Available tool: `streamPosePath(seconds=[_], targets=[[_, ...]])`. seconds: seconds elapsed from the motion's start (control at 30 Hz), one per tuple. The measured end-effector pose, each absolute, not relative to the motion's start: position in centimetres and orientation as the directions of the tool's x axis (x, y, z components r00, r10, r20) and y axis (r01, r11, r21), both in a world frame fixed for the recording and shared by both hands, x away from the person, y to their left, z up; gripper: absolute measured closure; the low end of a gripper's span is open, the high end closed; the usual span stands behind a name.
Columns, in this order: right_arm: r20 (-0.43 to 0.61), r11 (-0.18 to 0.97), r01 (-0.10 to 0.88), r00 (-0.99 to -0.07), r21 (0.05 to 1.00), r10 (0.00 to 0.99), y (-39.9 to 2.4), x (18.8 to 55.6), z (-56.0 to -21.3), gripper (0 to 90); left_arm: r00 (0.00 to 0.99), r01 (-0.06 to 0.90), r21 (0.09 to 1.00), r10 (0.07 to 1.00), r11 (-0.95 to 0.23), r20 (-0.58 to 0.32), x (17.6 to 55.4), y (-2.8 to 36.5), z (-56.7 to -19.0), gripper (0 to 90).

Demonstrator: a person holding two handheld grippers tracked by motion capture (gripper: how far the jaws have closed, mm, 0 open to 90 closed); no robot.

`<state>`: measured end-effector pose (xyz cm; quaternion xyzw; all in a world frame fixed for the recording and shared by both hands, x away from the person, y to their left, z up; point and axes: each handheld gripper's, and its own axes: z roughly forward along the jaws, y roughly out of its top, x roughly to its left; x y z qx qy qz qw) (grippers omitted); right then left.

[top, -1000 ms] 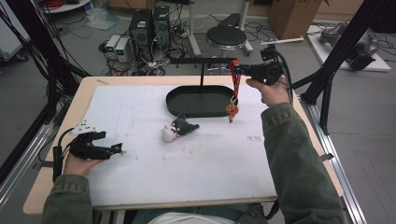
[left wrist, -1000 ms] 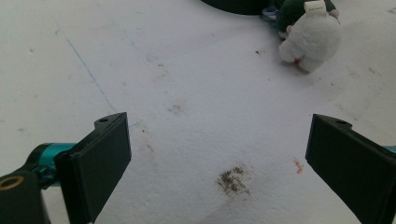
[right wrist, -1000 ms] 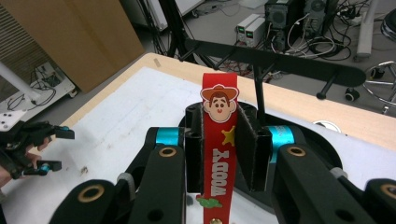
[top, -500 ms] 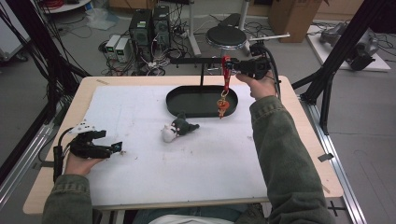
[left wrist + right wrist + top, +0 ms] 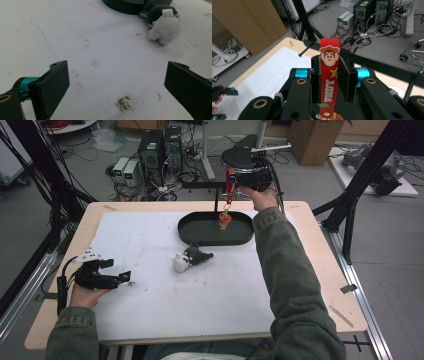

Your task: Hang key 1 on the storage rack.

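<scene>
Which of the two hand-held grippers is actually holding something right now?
The right hand-held gripper, shut on the red Woody keychain strap above the black oval tray; the left hand-held gripper is open.

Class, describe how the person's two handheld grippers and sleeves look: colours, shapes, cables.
Both grippers, left and right, are black with flat rectangular jaws, teal metal joints and brass-ringed holes. The left carries a grey three-cornered plate and a black cable. Both sleeves are olive green.

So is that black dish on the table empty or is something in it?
Seems empty: the black tray shows a bare floor. The red strap and its charm dangle above it from the right gripper, not resting inside.
</scene>
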<state>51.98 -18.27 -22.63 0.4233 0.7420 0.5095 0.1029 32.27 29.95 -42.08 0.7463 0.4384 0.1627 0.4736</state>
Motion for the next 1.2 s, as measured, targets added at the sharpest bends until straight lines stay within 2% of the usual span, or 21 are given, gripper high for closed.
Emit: streamPosePath(seconds=[0.2, 0.27, 0.43, 0.6, 0.73, 0.93, 1.13, 1.17, 1.2], targets=[[0.272, 0.082, 0.507, -0.585, 0.858, 0.764, -18.2, 53.1, -22.6, 73.9, 0.566, 0.499, 0.85, 0.806, -0.171, -0.17, 32.3, 29.8, -42.2, 6.5], [0.265, 0.038, 0.469, -0.563, 0.882, 0.783, -18.0, 53.5, -22.8, 73.9, 0.578, 0.502, 0.844, 0.8, -0.191, -0.163, 32.3, 29.4, -42.2, 6.5], [0.281, -0.021, 0.448, -0.523, 0.894, 0.805, -18.2, 54.1, -23.0, 73.9, 0.581, 0.505, 0.839, 0.798, -0.202, -0.158, 32.3, 29.2, -42.3, 6.5], [0.36, -0.122, 0.433, -0.525, 0.893, 0.771, -18.9, 55.0, -23.4, 73.9, 0.578, 0.506, 0.841, 0.799, -0.191, -0.167, 32.3, 29.5, -42.3, 6.5], [0.344, -0.122, 0.422, -0.505, 0.899, 0.792, -19.0, 55.5, -23.7, 73.9, 0.573, 0.506, 0.842, 0.802, -0.185, -0.169, 32.3, 29.6, -42.3, 6.5], [0.373, -0.146, 0.436, -0.497, 0.888, 0.783, -18.9, 56.6, -24.9, 73.8, 0.574, 0.511, 0.839, 0.802, -0.189, -0.169, 32.5, 29.6, -42.4, 6.5], [0.431, -0.224, 0.431, -0.474, 0.874, 0.768, -18.8, 57.2, -25.5, 73.8, 0.569, 0.506, 0.845, 0.804, -0.174, -0.176, 32.4, 29.8, -42.3, 6.5], [0.43, -0.229, 0.425, -0.47, 0.876, 0.771, -18.9, 57.3, -25.5, 73.5, 0.568, 0.505, 0.846, 0.804, -0.171, -0.176, 32.4, 29.9, -42.2, 6.5], [0.44, -0.233, 0.429, -0.485, 0.873, 0.756, -19.0, 57.5, -25.8, 68.2, 0.567, 0.503, 0.848, 0.804, -0.167, -0.178, 32.3, 29.9, -42.2, 6.5]])
